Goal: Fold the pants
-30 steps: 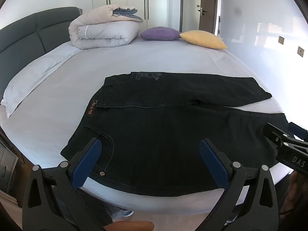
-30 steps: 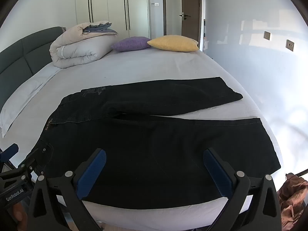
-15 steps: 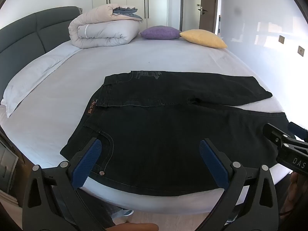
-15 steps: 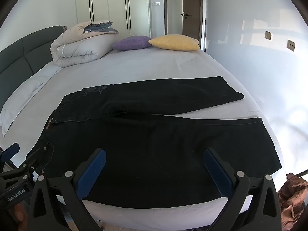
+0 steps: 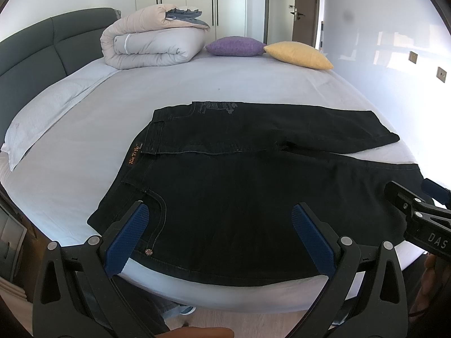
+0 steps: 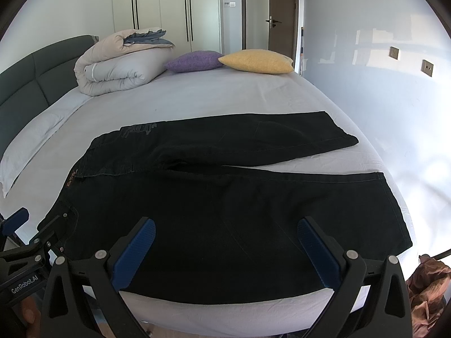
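Note:
Black jeans [image 5: 239, 186] lie flat on the bed, waistband to the left, both legs spread to the right; they also show in the right wrist view [image 6: 225, 197]. My left gripper [image 5: 220, 233] is open and empty, above the near hip pocket. My right gripper [image 6: 225, 245] is open and empty, above the near leg's front edge. Each gripper shows in the other's view: the right one at the near leg's hem [image 5: 414, 211], the left one at the waist corner [image 6: 25, 242].
The white-sheeted bed [image 5: 197, 90] has a grey headboard [image 5: 42, 56] on the left, a folded duvet [image 5: 152, 42], a purple cushion [image 5: 235, 46] and a yellow cushion [image 5: 298, 55] at the far side. A brown cloth [image 6: 425, 290] lies by the bed's near right corner.
Both grippers have drifted slightly; the jeans have not moved and both grippers stay open.

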`<state>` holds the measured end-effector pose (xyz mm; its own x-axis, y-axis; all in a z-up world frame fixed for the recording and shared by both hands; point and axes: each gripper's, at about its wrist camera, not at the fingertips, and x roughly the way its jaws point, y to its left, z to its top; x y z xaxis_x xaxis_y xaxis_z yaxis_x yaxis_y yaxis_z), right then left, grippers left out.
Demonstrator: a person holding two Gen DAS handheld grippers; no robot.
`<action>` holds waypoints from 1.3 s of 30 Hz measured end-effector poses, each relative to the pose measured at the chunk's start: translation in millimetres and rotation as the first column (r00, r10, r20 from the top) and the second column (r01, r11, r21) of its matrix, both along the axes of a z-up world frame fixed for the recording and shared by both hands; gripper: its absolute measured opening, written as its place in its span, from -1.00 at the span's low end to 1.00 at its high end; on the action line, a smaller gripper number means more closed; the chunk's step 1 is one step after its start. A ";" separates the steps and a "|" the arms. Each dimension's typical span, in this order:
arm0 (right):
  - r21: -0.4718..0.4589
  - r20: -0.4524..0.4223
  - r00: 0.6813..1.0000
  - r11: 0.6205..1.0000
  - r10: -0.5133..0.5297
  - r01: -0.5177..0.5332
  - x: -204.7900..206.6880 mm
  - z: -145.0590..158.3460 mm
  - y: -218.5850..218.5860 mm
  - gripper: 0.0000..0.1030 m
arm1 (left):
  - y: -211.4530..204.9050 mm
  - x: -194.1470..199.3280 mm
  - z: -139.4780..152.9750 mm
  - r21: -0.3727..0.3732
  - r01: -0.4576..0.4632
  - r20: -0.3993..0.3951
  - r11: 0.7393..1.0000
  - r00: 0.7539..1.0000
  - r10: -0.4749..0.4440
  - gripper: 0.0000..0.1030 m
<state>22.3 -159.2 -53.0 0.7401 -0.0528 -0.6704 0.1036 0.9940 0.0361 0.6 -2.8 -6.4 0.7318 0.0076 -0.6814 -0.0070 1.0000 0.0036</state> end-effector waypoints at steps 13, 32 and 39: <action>-0.007 -0.017 1.000 1.000 0.008 -0.008 5.6 -3.2 2.3 1.00 | 2.8 1.9 -12.9 -0.001 -0.001 -0.005 1.000 1.000 0.001 1.00; -0.009 -0.021 1.000 1.000 0.009 -0.009 4.1 -5.8 5.2 1.00 | 9.8 2.0 -11.8 0.002 -0.016 -0.022 1.000 1.000 0.016 1.00; -0.010 -0.025 1.000 1.000 0.010 -0.010 3.7 -7.0 6.5 1.00 | 10.9 1.2 -11.3 -0.002 -0.017 -0.025 1.000 1.000 0.017 1.00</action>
